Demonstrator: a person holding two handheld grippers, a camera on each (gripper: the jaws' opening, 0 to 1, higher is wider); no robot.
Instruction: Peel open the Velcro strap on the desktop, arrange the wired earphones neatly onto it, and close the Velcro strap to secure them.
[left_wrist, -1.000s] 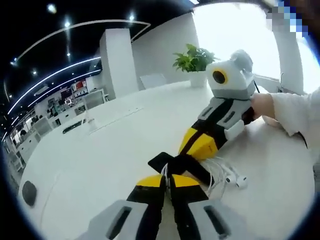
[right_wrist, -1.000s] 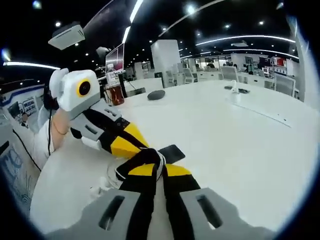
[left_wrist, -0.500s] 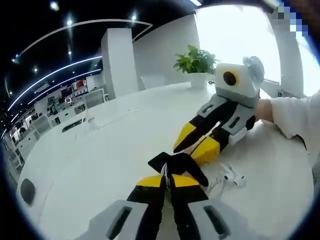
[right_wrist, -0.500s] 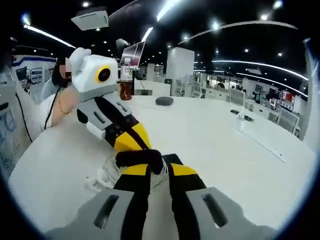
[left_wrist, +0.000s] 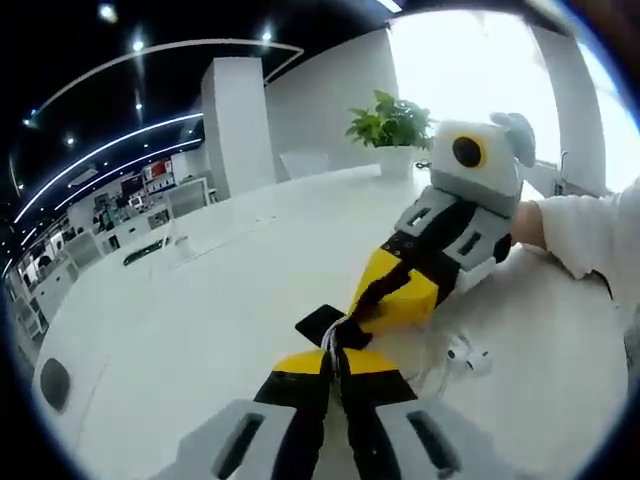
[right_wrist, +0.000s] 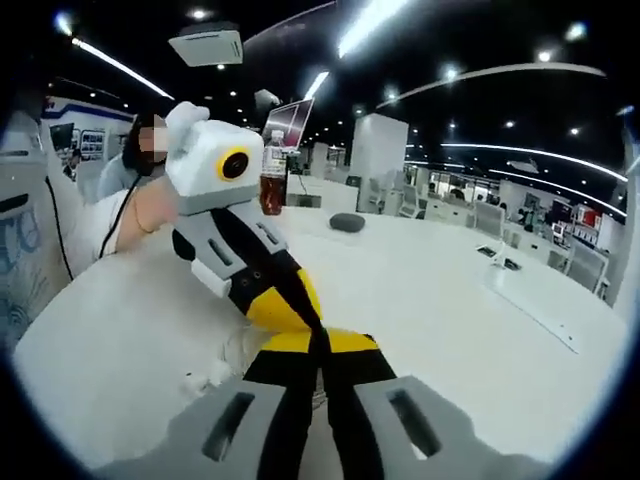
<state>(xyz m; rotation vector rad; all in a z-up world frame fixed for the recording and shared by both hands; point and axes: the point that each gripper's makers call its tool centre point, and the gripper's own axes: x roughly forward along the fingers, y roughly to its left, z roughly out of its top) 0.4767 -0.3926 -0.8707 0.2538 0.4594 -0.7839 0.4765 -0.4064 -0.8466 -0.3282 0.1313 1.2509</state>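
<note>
Since half a second ago, the right gripper (left_wrist: 372, 298) has closed from spread to clenched in the left gripper view, its yellow tips now meeting the black Velcro strap (left_wrist: 322, 324), and the raised end of the strap seen earlier has gone down out of sight.

Nearest in that view, the left gripper (left_wrist: 338, 352) has its jaws pressed together on the strap's near end; how much strap lies between them is hidden. In the right gripper view the right gripper (right_wrist: 318, 338) is likewise pinched tight, with the left gripper (right_wrist: 290, 310) touching it tip to tip, so the strap itself cannot be made out there.

The wired earphones (left_wrist: 466, 353) lie on the white desktop (left_wrist: 200, 310) just beside the grippers, two buds visible, the cable partly covered by the jaws; in the right gripper view they show as a pale loop (right_wrist: 205, 378).

Farther off stand one potted plant (left_wrist: 392, 122), one bottle (right_wrist: 272, 180) and one dark oval object (right_wrist: 347, 222). Beyond lies an office hall with ceiling light strips.
</note>
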